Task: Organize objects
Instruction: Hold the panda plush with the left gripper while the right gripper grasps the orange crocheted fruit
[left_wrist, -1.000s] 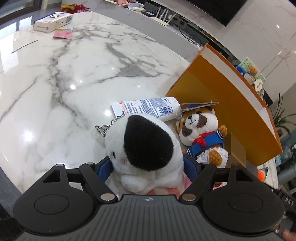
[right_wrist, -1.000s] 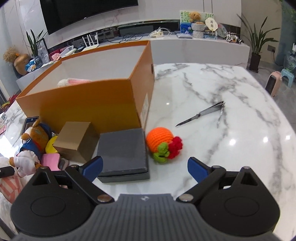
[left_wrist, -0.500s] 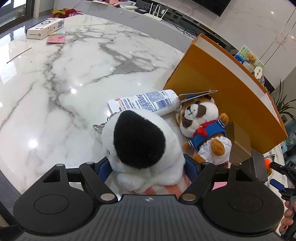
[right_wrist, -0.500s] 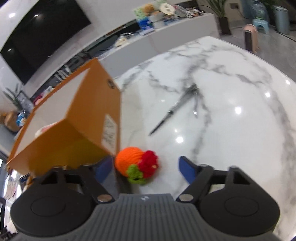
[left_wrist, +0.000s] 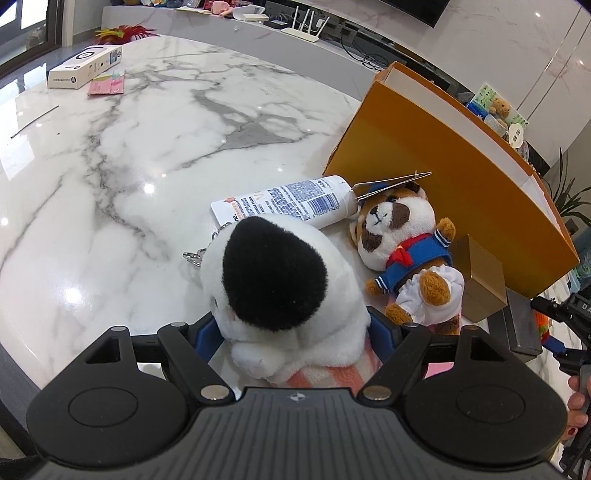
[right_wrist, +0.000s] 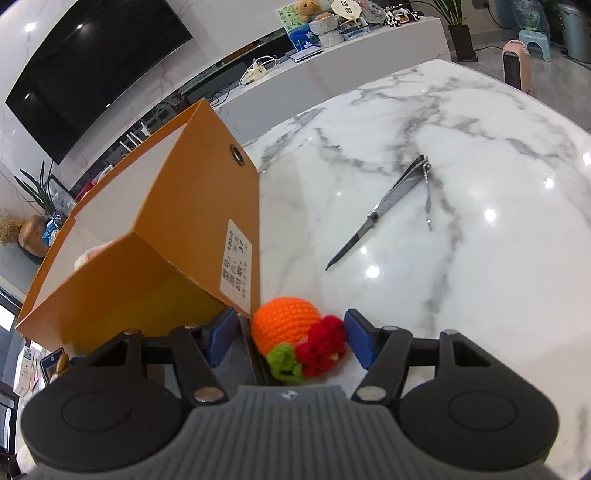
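Orange box (right_wrist: 192, 206), white label (right_wrist: 236, 264), writing unreadable

Right claw (right_wrist: 290, 338) closing (around crochet orange (right_wrist: 286, 325))

The surface (left_wrist: 155, 155) is glossy veined marble. The panda plush (left_wrist: 280, 288) is fluffy cloth; the crocheted orange (right_wrist: 291, 332) is rough yarn. The box (right_wrist: 192, 206) is matt orange card — the nail clipper (right_wrist: 388, 206) polished metal, the tube (left_wrist: 291, 203) smooth plastic.

Left gripper (left_wrist: 295, 332) clamps white plush (left_wrist: 280, 288) — marble table (left_wrist: 147, 147).
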